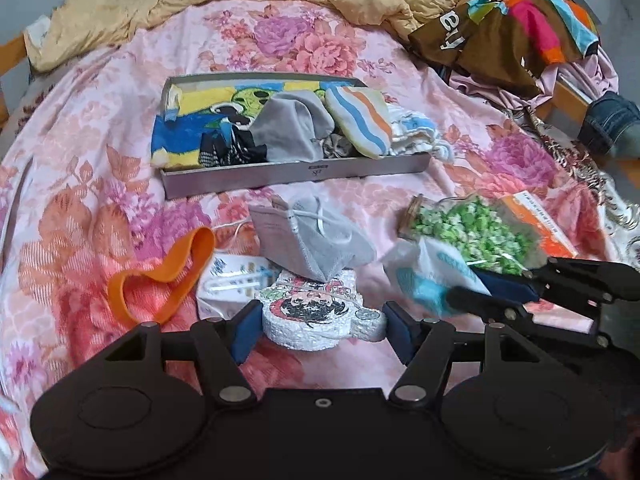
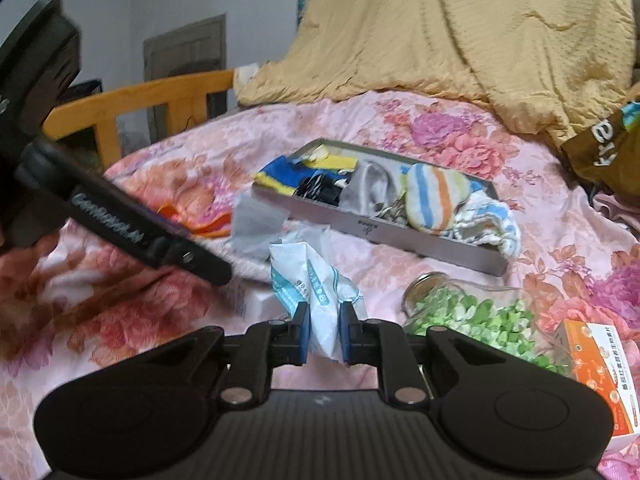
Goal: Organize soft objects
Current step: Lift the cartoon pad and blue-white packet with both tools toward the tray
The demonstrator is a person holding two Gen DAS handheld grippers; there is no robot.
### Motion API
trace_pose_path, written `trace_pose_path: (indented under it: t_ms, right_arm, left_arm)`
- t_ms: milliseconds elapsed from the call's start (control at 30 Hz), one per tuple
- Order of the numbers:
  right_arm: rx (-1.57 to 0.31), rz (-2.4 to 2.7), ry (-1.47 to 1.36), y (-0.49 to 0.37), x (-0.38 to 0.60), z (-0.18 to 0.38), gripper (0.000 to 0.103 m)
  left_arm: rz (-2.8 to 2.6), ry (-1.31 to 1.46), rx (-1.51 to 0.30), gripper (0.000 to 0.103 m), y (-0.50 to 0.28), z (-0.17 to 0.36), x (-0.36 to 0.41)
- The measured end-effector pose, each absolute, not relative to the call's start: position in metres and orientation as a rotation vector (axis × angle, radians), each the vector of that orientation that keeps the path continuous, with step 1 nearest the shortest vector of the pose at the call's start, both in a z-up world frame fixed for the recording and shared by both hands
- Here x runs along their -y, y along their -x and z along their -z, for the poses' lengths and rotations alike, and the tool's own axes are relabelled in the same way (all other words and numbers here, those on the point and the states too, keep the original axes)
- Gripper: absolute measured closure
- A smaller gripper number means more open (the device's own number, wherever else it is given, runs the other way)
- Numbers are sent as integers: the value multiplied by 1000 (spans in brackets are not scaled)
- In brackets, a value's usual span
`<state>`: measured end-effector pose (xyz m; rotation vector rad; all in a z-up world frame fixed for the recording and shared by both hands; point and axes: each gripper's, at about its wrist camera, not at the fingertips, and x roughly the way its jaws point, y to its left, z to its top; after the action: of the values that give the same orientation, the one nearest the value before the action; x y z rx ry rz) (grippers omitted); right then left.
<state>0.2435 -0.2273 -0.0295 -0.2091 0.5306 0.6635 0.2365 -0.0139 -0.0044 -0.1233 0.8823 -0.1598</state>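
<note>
Left wrist view: the left claw [image 1: 318, 330] stands apart on either side of a white foam piece with a cartoon print [image 1: 320, 312]; the pads look close to its ends, but whether they press on it cannot be told. It lies on the floral bed cover [image 1: 100, 160], with a grey mesh pouch [image 1: 312, 240] resting against its far edge.

The right claw [image 2: 324, 330] is clamped on a crumpled white-and-teal plastic packet [image 2: 316, 288], which appears lifted clear of the cover (judged from how it hangs between the pads).

Done, by appearance: the grey tray [image 1: 296, 172] already holds a blue-and-yellow towel [image 1: 192, 128], a grey cloth [image 1: 292, 128], a dark patterned item and a striped pad [image 1: 358, 120]; a white-and-blue cloth [image 1: 416, 132] spills over its right end.

Outstanding: an orange band [image 1: 160, 276], the mesh pouch, the foam piece and the packet remain outside the tray. A jar of green pieces [image 1: 476, 236] and an orange box [image 1: 540, 224] lie nearby; neither looks soft.

Judgement: roughly half complete.
</note>
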Motion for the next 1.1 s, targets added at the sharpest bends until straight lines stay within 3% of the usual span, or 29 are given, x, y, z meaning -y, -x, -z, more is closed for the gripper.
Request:
trace_pose_path:
  t_ms: [633, 1100]
  right_arm:
    - [-452, -610, 76, -253, 258, 10, 86]
    - [-383, -520, -46, -283, 288, -5, 86]
  left_arm:
    - [303, 150, -953, 36, -225, -20, 34]
    - [265, 170, -714, 36, -243, -57, 35]
